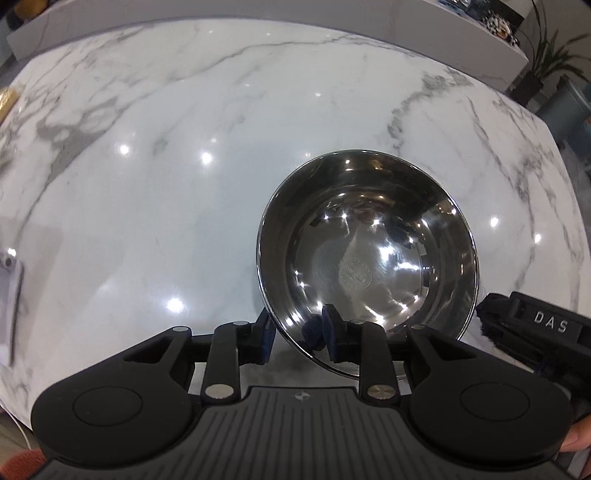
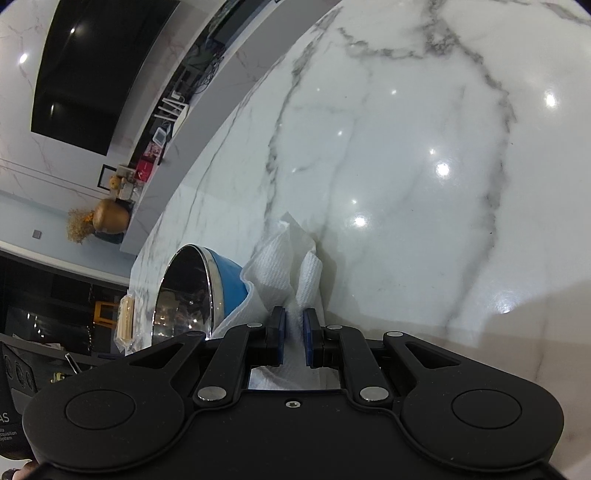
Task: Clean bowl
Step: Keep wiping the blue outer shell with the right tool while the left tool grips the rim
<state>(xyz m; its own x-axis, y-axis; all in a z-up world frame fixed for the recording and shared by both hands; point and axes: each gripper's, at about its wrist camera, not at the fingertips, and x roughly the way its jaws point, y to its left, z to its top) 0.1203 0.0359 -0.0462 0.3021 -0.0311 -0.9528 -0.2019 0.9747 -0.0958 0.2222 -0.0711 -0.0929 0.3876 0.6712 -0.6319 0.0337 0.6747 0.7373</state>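
A steel bowl (image 1: 365, 251) with a blue outside (image 2: 231, 286) is tilted above the marble counter. My left gripper (image 1: 299, 338) is shut on its near rim, one pad outside and one inside. My right gripper (image 2: 294, 325) is shut on a white paper towel (image 2: 284, 262), which lies against the blue outside of the bowl. The right gripper's body shows at the right edge of the left wrist view (image 1: 535, 332).
The white marble counter (image 1: 184, 184) stretches ahead. A pale flat object (image 1: 9, 291) lies at the left edge. A packet of wooden sticks (image 2: 123, 321) lies beyond the bowl. A raised ledge (image 1: 461, 33) runs along the counter's far side.
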